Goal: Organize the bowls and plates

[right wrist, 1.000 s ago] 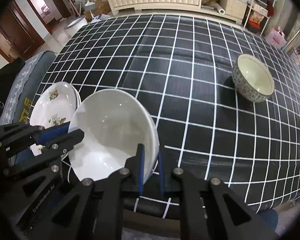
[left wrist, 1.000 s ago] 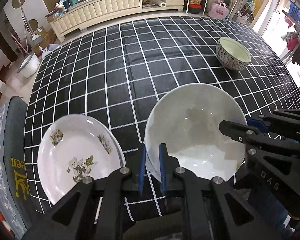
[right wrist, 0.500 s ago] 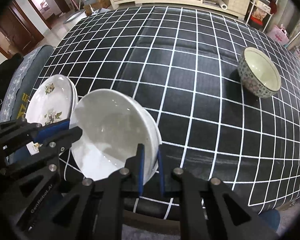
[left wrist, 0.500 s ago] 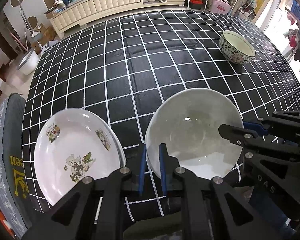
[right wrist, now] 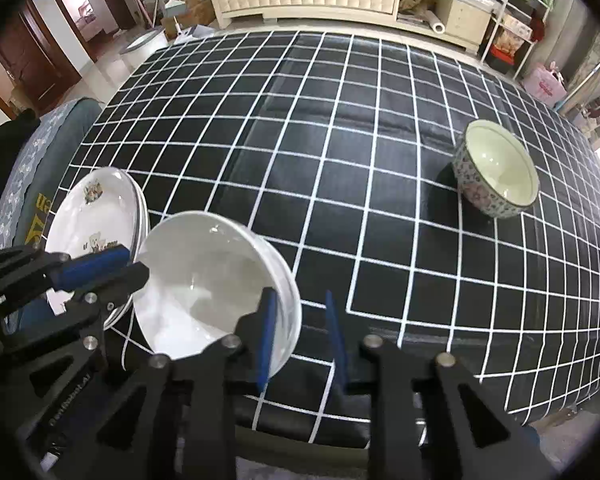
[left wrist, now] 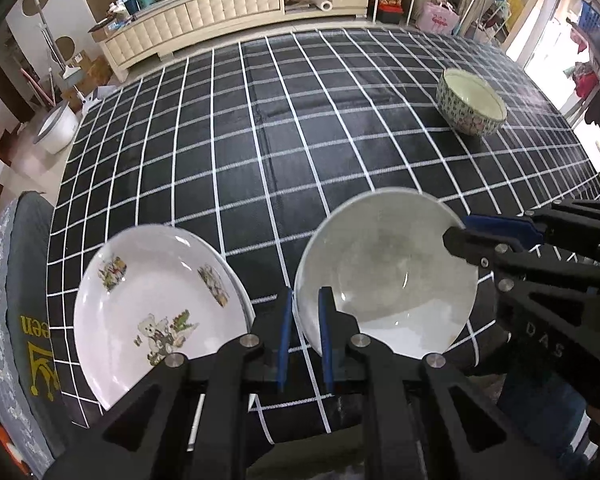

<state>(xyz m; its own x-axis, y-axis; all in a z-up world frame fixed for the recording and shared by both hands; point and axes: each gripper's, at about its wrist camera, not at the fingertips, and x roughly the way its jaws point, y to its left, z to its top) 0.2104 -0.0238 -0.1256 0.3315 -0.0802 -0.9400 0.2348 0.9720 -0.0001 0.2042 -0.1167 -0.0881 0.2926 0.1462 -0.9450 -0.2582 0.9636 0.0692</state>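
Bowl, plain white (left wrist: 388,276), sits near table's (left wrist: 260,128) front edge beside cartoon plates (left wrist: 156,312); my left gripper (left wrist: 303,332) pinches its rim, my right gripper (right wrist: 300,336) jaws just opening, rim between.

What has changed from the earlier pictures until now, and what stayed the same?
The right gripper has just opened, releasing the rim of the plain white bowl. The left gripper stays clamped on the opposite rim. The cartoon-printed white plate and the floral patterned bowl have not moved.

"das" on the right gripper (left wrist: 496,236) body.
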